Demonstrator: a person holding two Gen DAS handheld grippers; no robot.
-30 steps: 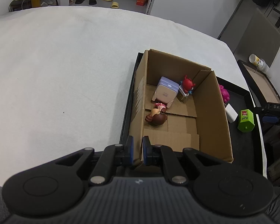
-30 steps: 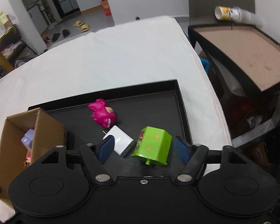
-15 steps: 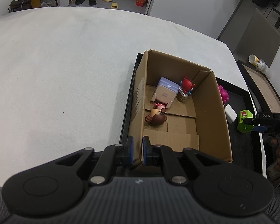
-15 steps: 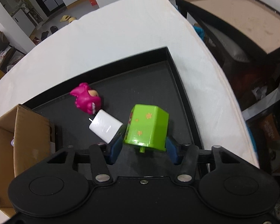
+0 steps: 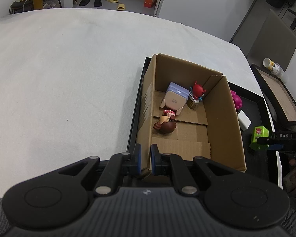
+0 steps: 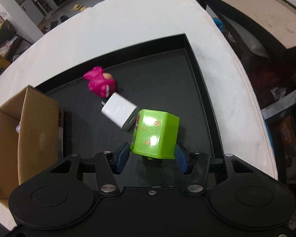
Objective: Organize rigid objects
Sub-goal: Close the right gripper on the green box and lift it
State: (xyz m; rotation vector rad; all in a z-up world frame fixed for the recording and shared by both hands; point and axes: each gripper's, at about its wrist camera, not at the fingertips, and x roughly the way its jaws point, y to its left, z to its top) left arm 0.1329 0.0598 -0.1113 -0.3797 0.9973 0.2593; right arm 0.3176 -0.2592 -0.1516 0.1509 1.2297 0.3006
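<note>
Left gripper [image 5: 145, 161] clamped on the near wall of the carton [image 5: 223, 118], pinching the cardboard edge. Right gripper [image 6: 151, 156] closed on the green box [image 6: 155, 134], pads against both sides, over the black tray [image 6: 195, 63]. White charger [image 6: 118, 113] touching the box; pink toy [image 6: 99, 82] just beyond.

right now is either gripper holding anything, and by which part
Left gripper is clamped on the box wall at its near corner. Right gripper has the green block by its two opposite sides, near the bottom end.
</note>
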